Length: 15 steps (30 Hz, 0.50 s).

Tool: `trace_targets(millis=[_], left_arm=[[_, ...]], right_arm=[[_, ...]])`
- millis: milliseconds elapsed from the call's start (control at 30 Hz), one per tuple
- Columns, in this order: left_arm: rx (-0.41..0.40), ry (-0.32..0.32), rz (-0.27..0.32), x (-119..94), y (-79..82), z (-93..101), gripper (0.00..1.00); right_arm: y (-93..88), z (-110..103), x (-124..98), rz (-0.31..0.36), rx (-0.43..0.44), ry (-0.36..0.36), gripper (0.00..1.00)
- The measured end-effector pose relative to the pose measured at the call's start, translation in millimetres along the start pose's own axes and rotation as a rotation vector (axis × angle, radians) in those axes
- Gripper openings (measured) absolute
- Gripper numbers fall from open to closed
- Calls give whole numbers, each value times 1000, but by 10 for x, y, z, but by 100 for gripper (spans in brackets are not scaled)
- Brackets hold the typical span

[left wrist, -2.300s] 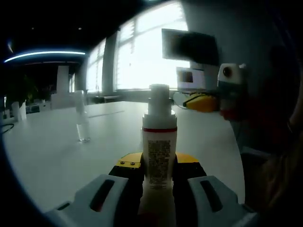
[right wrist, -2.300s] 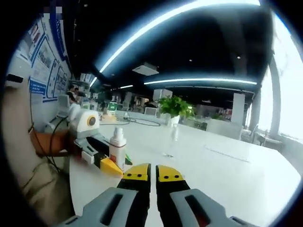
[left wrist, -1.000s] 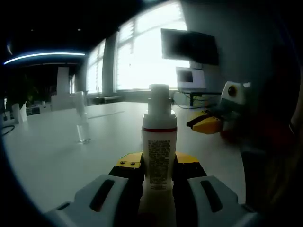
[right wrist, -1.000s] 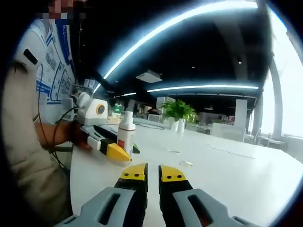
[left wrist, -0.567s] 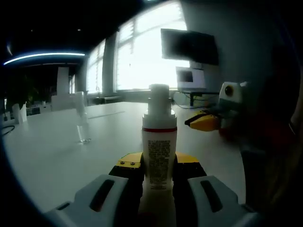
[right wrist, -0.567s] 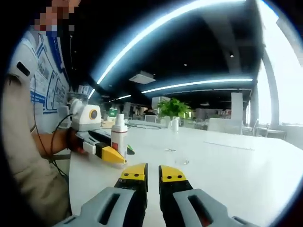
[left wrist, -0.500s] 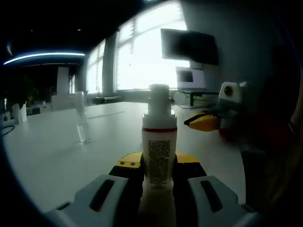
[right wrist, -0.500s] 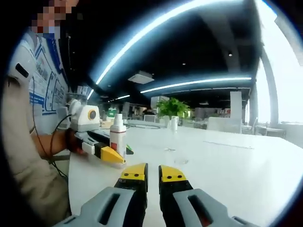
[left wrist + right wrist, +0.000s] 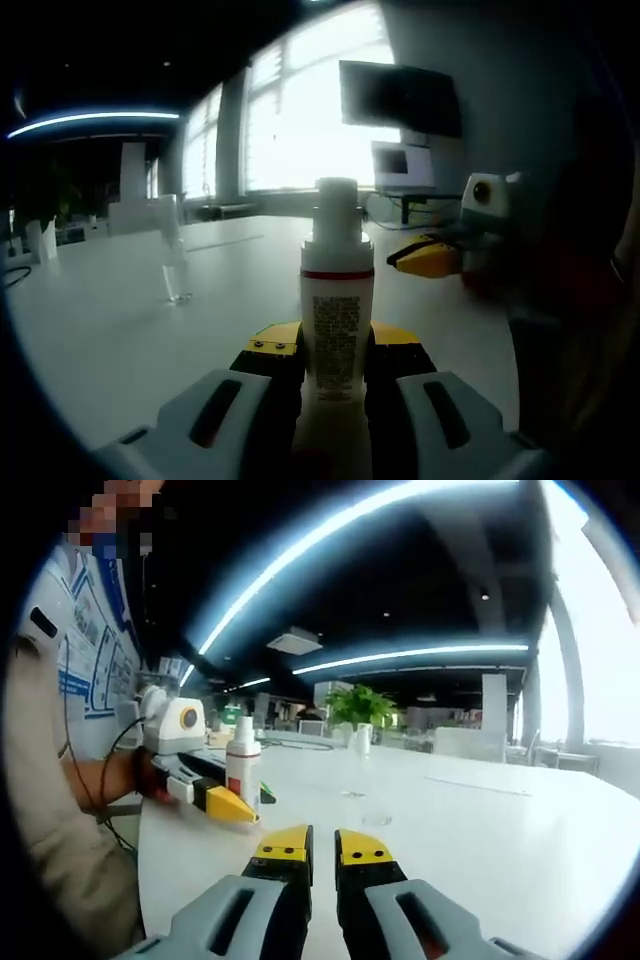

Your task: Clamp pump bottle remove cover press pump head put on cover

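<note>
Pump bottle (image 9: 337, 300) stands upright on the white table (image 9: 120, 330), clamped low on its body between the jaws of the left hand-held gripper (image 9: 335, 358); its pump head is bare, and the clear cover (image 9: 172, 248) stands upright on the table, far left and well apart. Judging by this, step 3, pressing the pump head, is at hand. The right hand-held gripper (image 9: 319, 846), jaws nearly together and empty, points out over the table to the bottle's right; it must swing left and come down onto the head.

White bottle (image 9: 337, 310), red band
</note>
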<state>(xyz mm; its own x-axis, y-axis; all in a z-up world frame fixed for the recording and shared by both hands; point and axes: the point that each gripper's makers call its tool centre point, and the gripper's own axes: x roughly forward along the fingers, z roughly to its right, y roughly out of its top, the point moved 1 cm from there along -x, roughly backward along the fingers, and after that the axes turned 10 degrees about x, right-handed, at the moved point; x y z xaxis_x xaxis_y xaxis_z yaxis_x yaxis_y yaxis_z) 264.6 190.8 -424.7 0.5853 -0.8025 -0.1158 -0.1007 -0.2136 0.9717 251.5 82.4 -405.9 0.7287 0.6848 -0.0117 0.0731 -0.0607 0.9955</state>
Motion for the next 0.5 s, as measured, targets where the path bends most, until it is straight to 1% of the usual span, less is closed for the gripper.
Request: trace_targets(millis=[500], left_arm=[[6,3,-2,1,-2,-10,14]], right_arm=[[2,10,-5,1,-5,-1,4]])
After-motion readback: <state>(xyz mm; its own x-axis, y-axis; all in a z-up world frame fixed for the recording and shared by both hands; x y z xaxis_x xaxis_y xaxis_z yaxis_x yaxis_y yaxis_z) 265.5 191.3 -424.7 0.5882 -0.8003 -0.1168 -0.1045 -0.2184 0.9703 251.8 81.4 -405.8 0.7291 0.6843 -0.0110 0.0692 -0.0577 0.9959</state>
